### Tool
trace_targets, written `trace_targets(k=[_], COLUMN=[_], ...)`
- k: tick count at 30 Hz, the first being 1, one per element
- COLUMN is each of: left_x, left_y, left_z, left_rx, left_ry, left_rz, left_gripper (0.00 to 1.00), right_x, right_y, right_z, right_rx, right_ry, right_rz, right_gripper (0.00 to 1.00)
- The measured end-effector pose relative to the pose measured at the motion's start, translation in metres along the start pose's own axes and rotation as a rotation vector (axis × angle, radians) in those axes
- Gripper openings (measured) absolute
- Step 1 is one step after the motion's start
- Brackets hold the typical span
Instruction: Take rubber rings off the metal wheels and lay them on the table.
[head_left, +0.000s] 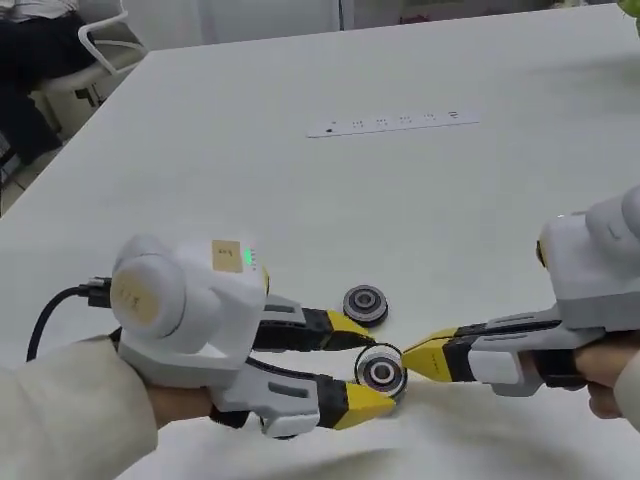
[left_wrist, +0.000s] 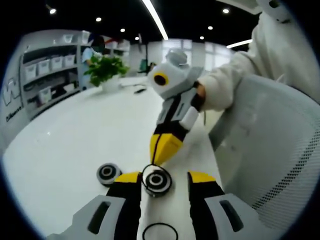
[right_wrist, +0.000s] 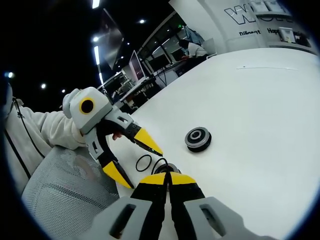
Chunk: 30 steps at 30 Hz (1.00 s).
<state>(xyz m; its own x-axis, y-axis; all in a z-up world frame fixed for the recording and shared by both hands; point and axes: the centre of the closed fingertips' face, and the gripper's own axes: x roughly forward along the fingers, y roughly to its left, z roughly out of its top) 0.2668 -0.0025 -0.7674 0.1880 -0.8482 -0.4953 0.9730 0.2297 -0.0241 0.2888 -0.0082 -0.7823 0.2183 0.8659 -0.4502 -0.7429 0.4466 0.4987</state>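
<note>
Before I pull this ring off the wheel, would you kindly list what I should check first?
1. Near wheel clamped by the left tool: not ok, the jaws stand open around it.
2. Right tool shut at that wheel's rim: ok.
3. Rubber ring truly caught in the right tool: cannot tell.
4. Second wheel apart from both tools: ok.
5. Loose ring lying flat on the table: ok.

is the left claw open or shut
Open. The left claw has its yellow tips apart, with a metal wheel between them.
</note>
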Motion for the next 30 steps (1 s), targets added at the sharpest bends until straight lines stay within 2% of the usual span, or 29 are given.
trace_targets(k=[2, 8, 12, 18, 23, 30], left_x=[-0.003, -0.016, -0.025, -0.043, -0.062, -0.085], left_y=[-0.001, -0.002, 0.004, 0.007, 0.01, 0.01], left_z=[0.004, 0.021, 0.024, 0.032, 0.036, 0.034], left_rx=[0.025, 0.026, 0.035, 0.025, 0.021, 0.019], left_ry=[-0.001, -0.037, -0.026, -0.041, -0.052, -0.042], left_rz=[0.004, 0.01, 0.036, 0.061, 0.09, 0.119], left_gripper=[0.46, 0.56, 0.63, 0.75, 0.79, 0.87], right_x=[-0.001, -0.004, -0.005, -0.008, -0.01, -0.014], right_y=[0.001, 0.002, 0.003, 0.007, 0.007, 0.009], right_z=[0.001, 0.002, 0.003, 0.004, 0.005, 0.007], right_rx=[-0.003, -0.005, -0.003, -0.006, -0.007, -0.013], right_ry=[-0.001, -0.003, -0.007, -0.008, -0.008, -0.005], right_rz=[0.0, -0.001, -0.001, 0.004, 0.004, 0.003], right_gripper=[0.0, 0.0, 0.0, 0.0, 0.0, 0.0])
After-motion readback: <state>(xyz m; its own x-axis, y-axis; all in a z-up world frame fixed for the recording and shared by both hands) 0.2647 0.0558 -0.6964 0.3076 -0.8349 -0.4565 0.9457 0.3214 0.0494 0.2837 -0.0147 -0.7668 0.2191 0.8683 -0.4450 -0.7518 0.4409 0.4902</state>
